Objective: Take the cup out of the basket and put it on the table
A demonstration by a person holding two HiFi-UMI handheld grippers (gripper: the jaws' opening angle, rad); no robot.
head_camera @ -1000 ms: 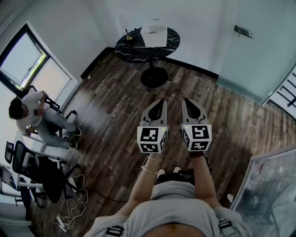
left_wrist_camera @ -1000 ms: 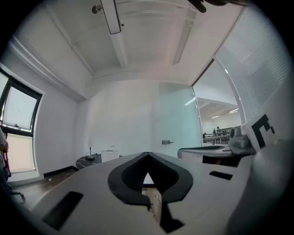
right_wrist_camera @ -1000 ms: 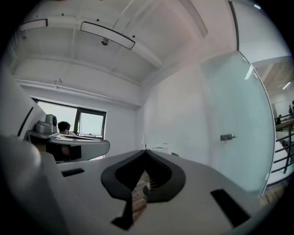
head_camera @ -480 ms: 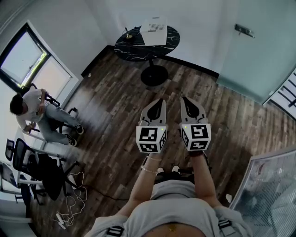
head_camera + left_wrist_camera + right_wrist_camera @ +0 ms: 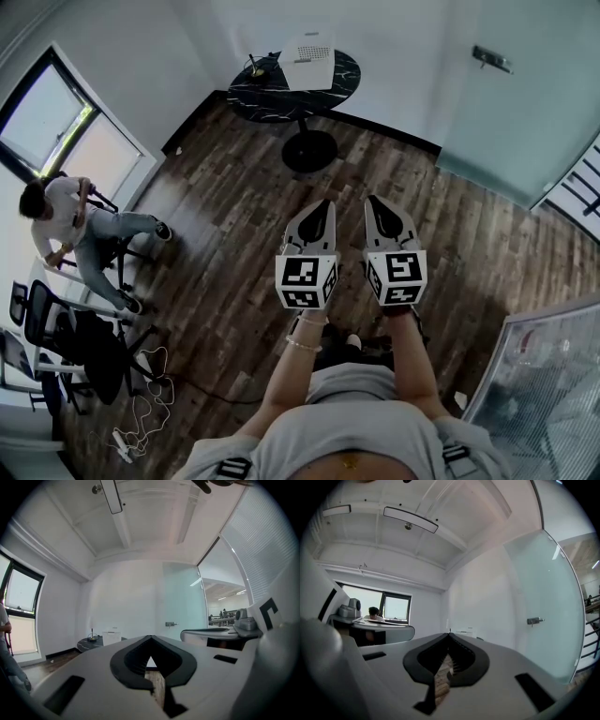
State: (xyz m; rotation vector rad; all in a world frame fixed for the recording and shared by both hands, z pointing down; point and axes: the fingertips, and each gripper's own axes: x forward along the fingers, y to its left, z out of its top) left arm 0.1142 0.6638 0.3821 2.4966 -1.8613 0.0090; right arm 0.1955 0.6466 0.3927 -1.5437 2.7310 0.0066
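Well, in the head view the worry is distance. I can't see the cup anywhere, and the only likely spot is the white basket-like box [image 5: 311,56] on the round dark bench [image 5: 272,94] at twelve o'clock, well apart from me. If I get there with my fingers pressed together, I judge I could nudge the box or tip the cup. The bench's pedestal foot [image 5: 309,150] could also catch my step. My left gripper [image 5: 324,206] and right gripper [image 5: 374,202] sit side by side, level, pointing toward twelve, with my forearms tucked close to my body.

In the left gripper view my fingers meet at their tips with nothing between them. The bench shows small at eight o'clock.

In the right gripper view the fingers are likewise closed and empty. A seated person [image 5: 373,612] is at nine o'clock and the glass door [image 5: 543,597] at three.
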